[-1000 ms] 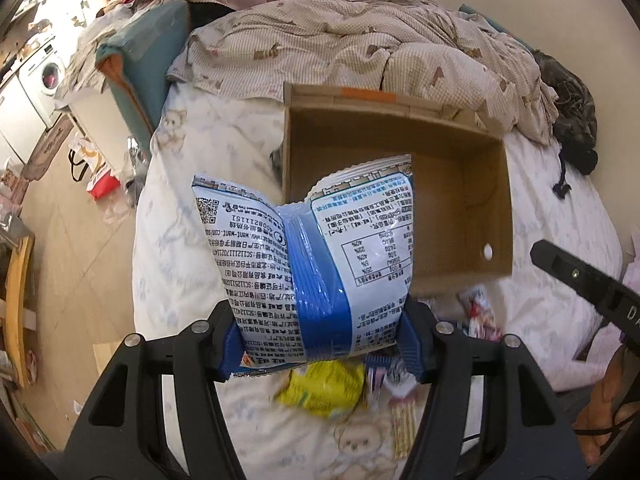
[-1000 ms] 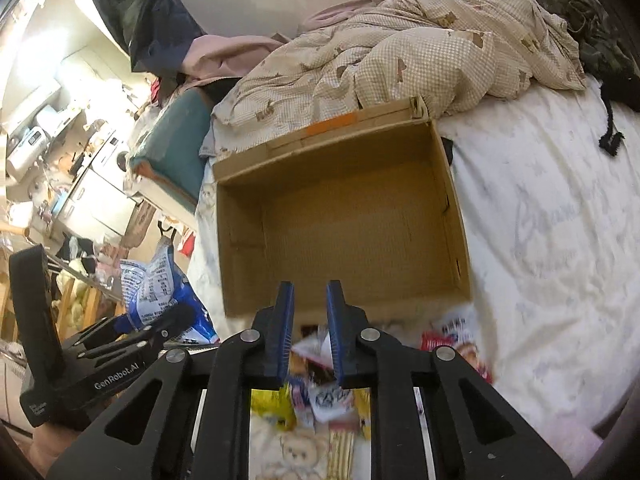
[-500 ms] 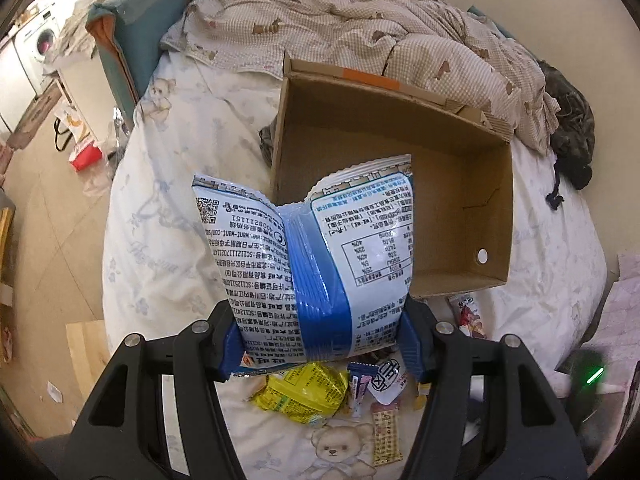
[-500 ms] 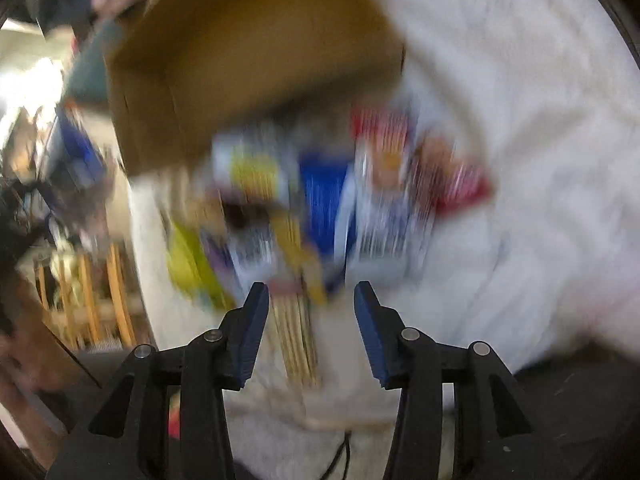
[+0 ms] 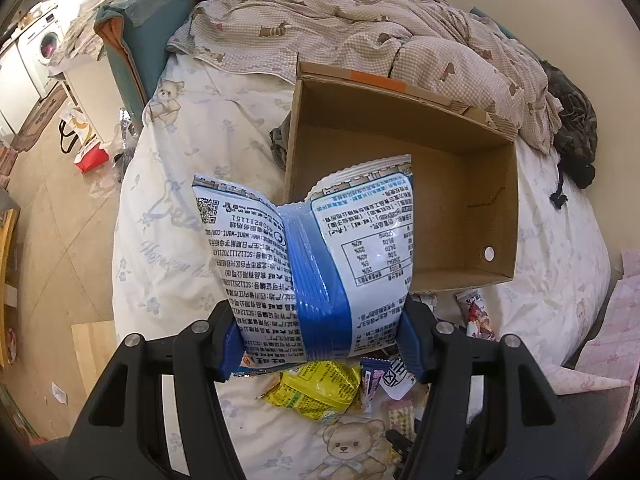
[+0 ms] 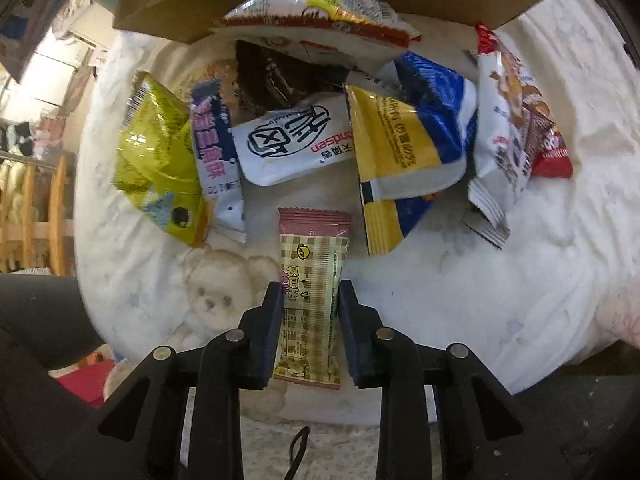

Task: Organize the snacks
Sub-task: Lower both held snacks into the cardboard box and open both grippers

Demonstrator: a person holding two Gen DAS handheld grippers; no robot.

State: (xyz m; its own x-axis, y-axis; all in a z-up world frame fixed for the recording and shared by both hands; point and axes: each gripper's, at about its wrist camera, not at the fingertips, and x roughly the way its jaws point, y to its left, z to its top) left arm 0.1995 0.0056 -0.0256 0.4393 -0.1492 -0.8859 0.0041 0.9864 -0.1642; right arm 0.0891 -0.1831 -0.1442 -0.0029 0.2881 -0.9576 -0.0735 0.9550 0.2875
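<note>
My left gripper (image 5: 320,344) is shut on a blue-and-white snack bag (image 5: 320,248), held up in front of the near left corner of an open cardboard box (image 5: 400,132) on the bed. The box holds nothing I can see. My right gripper (image 6: 308,312) points down over a pink-and-cream snack bar (image 6: 314,248) lying on the sheet; its jaws are closing, with the pads against the bar's long edges. Beyond the bar lies a pile of snacks: a yellow bag (image 6: 160,160), a white pouch (image 6: 296,140), a blue-and-yellow bag (image 6: 404,136). The box wall (image 6: 168,4) is behind them.
A rumpled checked quilt (image 5: 360,32) lies behind the box and dark clothing (image 5: 576,132) to its right. The white bear-print sheet (image 5: 172,240) runs to the bed's left edge, with floor below. More packets (image 6: 508,128) lie at the pile's right.
The right gripper dropped from facing the box to the snack pile, opened, and now closes around the snack bar. The left gripper still holds the bag and has barely moved.
</note>
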